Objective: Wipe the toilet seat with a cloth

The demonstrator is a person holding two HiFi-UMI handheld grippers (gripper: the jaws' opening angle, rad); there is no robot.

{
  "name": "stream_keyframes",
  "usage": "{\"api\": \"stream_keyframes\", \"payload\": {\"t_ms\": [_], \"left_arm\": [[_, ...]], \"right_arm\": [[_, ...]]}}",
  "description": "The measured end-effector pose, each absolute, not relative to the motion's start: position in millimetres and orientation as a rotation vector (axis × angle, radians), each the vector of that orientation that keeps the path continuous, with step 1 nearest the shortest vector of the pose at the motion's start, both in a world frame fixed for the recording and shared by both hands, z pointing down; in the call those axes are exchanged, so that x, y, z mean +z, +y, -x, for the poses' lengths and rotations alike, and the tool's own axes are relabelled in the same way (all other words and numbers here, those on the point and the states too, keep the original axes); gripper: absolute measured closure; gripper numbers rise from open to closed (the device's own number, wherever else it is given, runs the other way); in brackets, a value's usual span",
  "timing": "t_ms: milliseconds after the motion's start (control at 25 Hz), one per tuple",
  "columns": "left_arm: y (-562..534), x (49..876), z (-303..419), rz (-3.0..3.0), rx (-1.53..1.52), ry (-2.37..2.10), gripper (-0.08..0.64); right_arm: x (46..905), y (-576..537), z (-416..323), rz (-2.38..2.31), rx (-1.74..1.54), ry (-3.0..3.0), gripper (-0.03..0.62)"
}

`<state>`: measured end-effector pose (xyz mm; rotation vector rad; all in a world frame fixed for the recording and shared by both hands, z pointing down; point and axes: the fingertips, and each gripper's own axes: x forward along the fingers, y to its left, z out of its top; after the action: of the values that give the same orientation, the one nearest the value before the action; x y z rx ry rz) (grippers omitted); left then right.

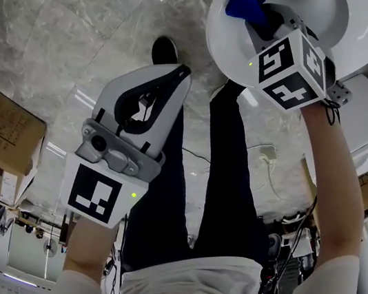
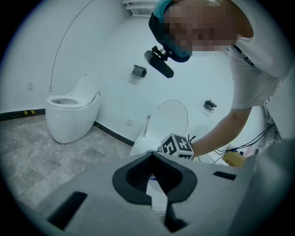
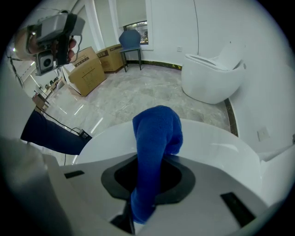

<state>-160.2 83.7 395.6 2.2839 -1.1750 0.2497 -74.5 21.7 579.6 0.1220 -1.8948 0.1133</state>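
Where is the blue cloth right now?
The cloth is clamped in the right gripper, at the top of the head view, right of centre. Its free end bulges out over the white toilet.

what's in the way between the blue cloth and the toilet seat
Nothing visible. The right hand-held gripper is shut on the blue cloth, whose end is right over the bare white toilet seat. The left hand-held gripper, shut and empty, is off to the side above the floor.
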Motion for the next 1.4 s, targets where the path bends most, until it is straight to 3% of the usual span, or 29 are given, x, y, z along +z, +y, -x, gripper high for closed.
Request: {"api": "stream_keyframes", "payload": {"t_ms": [1400], "left_arm": [[81,385,114,-2.357,0.298,-1.072,0.555]], "right_arm": [[581,69,72,-0.047,0.213,-1.857,0.535]]}}
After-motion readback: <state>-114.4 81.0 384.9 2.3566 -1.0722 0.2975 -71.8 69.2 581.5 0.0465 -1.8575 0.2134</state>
